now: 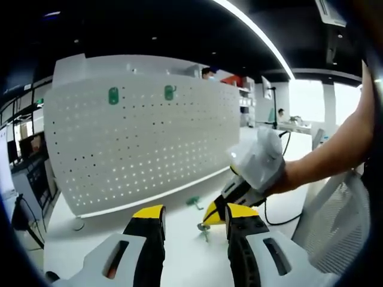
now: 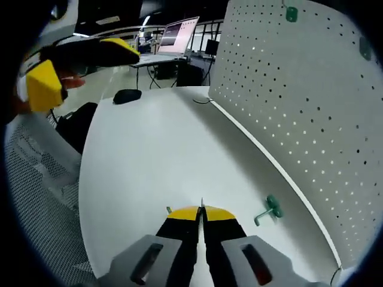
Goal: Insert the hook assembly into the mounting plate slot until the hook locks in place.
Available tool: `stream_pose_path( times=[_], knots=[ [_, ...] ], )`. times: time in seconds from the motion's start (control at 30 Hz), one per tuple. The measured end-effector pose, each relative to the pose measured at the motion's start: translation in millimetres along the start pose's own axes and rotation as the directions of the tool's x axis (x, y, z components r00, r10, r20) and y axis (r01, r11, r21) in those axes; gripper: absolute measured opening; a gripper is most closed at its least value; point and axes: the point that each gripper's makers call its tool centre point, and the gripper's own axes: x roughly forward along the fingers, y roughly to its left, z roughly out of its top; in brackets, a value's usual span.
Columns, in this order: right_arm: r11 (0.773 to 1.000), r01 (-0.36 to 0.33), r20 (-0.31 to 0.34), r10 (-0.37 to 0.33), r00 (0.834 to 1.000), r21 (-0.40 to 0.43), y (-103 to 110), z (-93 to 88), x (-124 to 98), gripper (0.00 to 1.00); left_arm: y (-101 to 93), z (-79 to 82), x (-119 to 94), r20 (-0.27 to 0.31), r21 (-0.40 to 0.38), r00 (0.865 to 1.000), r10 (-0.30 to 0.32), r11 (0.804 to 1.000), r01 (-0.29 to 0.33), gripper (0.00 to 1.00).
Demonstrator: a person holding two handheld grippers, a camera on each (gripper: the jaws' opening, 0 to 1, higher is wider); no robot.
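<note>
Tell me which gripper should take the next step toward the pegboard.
Right. The right gripper is down at the table with its jaws closed, apparently on a hook, and the pegboard is just ahead. The left gripper is open and empty.

White perforated mounting plate (image 1: 143,137) stands upright along the surface's far edge, two green hooks (image 1: 170,92) seated near its top. Another green hook (image 2: 267,211) lies loose on the surface near its base.
</note>
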Motion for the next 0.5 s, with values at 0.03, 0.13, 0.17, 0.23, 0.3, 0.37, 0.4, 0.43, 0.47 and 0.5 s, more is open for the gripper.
stream_pose_path(
  times=[0.03, 0.13, 0.17, 0.23, 0.3, 0.37, 0.4, 0.43, 0.47, 0.5],
  knots=[
    [1.0, 0.005, 0.01, -0.005, 1.0, 0.009, -1, 1.9, -2, 0.0, -0.4, -0.2, 0, -0.001, 0.001, 1.0, -0.001, 1.0, 0.001, 0.41],
    [1.0, 0.012, 0.028, -0.012, 1.0, 0.026, -4, 5.2, -7, 0.0, -1.9, -0.9, 1, -0.006, 0.005, 1.0, -0.005, 1.0, 0.005, 0.41],
    [0.999, 0.012, 0.041, -0.014, 0.999, 0.045, -5, 8.2, -9, 0.0, -2.5, -1.2, 1, -0.008, 0.008, 1.0, -0.007, 1.0, 0.007, 0.41],
    [0.998, 0.013, 0.054, -0.016, 0.998, 0.06, -6, 12.1, -13, 0.0, -3.2, -1.6, 1, -0.009, 0.009, 1.0, -0.008, 1.0, 0.009, 0.41],
    [0.997, 0.012, 0.072, -0.018, 0.997, 0.075, -6, 18.3, -18, 0.0, -3.6, -1.6, 1, -0.009, 0.011, 1.0, -0.009, 1.0, 0.009, 0.4],
    [0.996, 0.011, 0.085, -0.018, 0.996, 0.083, -5, 23.7, -22, 0.0, -3.9, -1.6, 1, -0.009, 0.012, 1.0, -0.01, 1.0, 0.01, 0.4],
    [0.996, 0.009, 0.093, -0.017, 0.995, 0.093, -5, 27.7, -25, 0.0, -4.1, -1.6, 1, -0.01, 0.013, 1.0, -0.01, 1.0, 0.01, 0.4],
    [0.995, 0.007, 0.097, -0.017, 0.995, 0.099, -5, 30.1, -26, 0.0, -4.4, -1.7, 1, -0.01, 0.014, 1.0, -0.011, 1.0, 0.011, 0.4],
    [0.994, 0.005, 0.106, -0.016, 0.994, 0.107, -5, 34.2, -29, 0.0, -4.5, -1.6, 1, -0.01, 0.017, 1.0, -0.011, 1.0, 0.011, 0.4],
    [0.993, 0.001, 0.117, -0.015, 0.993, 0.121, -5, 37.9, -31, 0.0, -4.7, -1.0, 1, -0.007, 0.021, 1.0, -0.011, 1.0, 0.011, 0.39]
  ],
)
